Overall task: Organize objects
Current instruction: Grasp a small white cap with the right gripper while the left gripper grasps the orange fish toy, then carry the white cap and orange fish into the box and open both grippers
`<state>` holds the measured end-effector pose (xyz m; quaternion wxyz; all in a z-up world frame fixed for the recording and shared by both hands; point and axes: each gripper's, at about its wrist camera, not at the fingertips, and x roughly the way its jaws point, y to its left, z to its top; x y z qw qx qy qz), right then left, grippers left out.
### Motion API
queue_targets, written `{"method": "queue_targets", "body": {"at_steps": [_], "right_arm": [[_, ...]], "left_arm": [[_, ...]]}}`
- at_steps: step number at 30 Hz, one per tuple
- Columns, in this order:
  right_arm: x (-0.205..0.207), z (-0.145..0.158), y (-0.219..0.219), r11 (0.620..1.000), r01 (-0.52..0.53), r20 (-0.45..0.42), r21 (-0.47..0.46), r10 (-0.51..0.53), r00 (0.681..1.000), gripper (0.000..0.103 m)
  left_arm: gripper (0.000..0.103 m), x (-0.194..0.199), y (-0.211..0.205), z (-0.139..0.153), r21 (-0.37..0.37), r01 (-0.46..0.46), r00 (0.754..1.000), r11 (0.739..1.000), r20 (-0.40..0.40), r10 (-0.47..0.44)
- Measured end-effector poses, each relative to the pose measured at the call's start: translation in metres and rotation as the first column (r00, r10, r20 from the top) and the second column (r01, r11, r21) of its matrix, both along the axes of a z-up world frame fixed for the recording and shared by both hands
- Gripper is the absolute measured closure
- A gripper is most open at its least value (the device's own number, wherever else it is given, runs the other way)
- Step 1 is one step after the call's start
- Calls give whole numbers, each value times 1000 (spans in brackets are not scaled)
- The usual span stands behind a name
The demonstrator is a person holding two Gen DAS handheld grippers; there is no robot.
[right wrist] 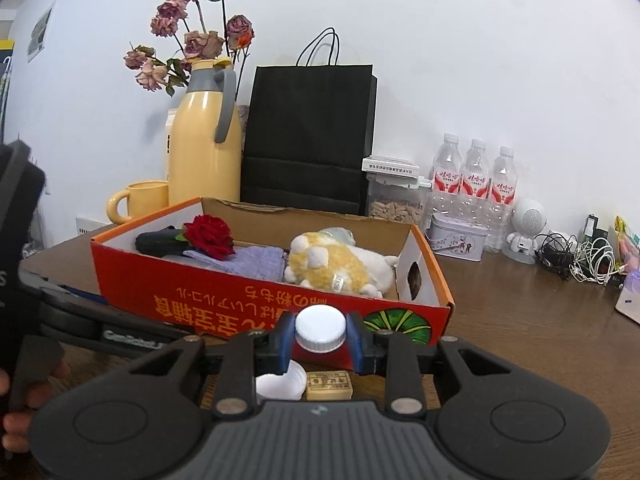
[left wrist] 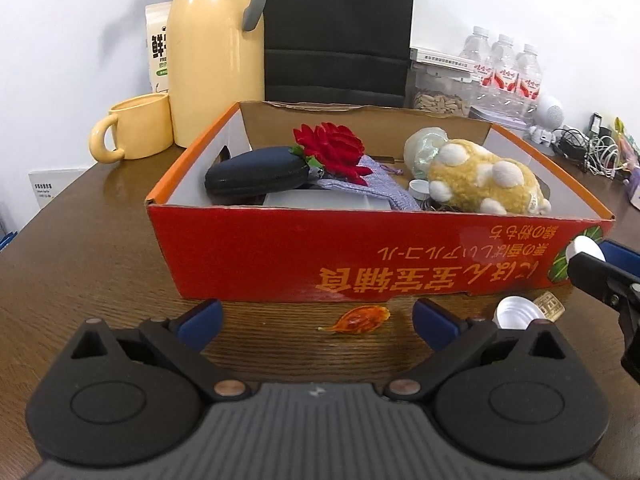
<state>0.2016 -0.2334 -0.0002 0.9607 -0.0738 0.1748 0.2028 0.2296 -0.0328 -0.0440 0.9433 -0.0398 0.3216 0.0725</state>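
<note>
A red cardboard box [left wrist: 360, 256] stands on the brown table and holds a red rose [left wrist: 332, 148], a dark case [left wrist: 256, 176], a lilac cloth [left wrist: 372, 184] and a yellow plush toy [left wrist: 484, 180]. My left gripper [left wrist: 318, 322] is open just above the table, its fingers either side of an orange glass leaf [left wrist: 360, 319]. My right gripper [right wrist: 320, 338] is shut on a white bottle cap [right wrist: 321, 328], held in front of the box [right wrist: 280, 304]. Below it lie a second white cap [right wrist: 279, 384] and a small tan block [right wrist: 329, 385]. The right gripper also shows in the left wrist view [left wrist: 592, 258].
A yellow jug [left wrist: 216, 52], yellow mug [left wrist: 136, 128], black paper bag [right wrist: 310, 136], dried flowers [right wrist: 192, 32], seed jar [right wrist: 394, 204], water bottles [right wrist: 474, 184], a tin [right wrist: 460, 240], a white speaker [right wrist: 526, 228] and cables [right wrist: 580, 256] line the back.
</note>
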Motion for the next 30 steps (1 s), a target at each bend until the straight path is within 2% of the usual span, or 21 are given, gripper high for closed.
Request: {"method": "queue_targets", "body": {"at_steps": [8,13,16,19,21,22,24,30], "right_arm": [[2,0,-2,1000,20,-5,4,-20,1000,76],[3,0,-3,999,32,-5,8,-32,999,76],[3,0,-3,1000,31,-6,8,-30,1000,76],[4,0,-3,999,32,-7,8,-32,999,76],[4,0,-3,999,33,-7,7,-33,999,76],[4,0,-3,999,32,-7,8,-32,999,76],[4,0,-3,999,32,-8,8,-32,999,76],[5,-2,-3,999,35,-11,6,-35,999,76]], "left_arm": [[1,10,-8,-6,13,-34,999,999,-39,34],[10,11,-16,-6,31,-43,998,999,-37,44],[18,10,-20,-5,31,-37,999,999,-32,38],[32,8,-23,-3,32,-30,999,999,-22,31],[52,6,-24,-2,30,-18,1000,999,-15,18],[56,5,-23,-1,24,-11,1000,1000,-10,12],[62,3,-22,-1,12,-2,1000,1000,-6,2],[63,0,-24,1,3,41,999,999,-4,-41]]}}
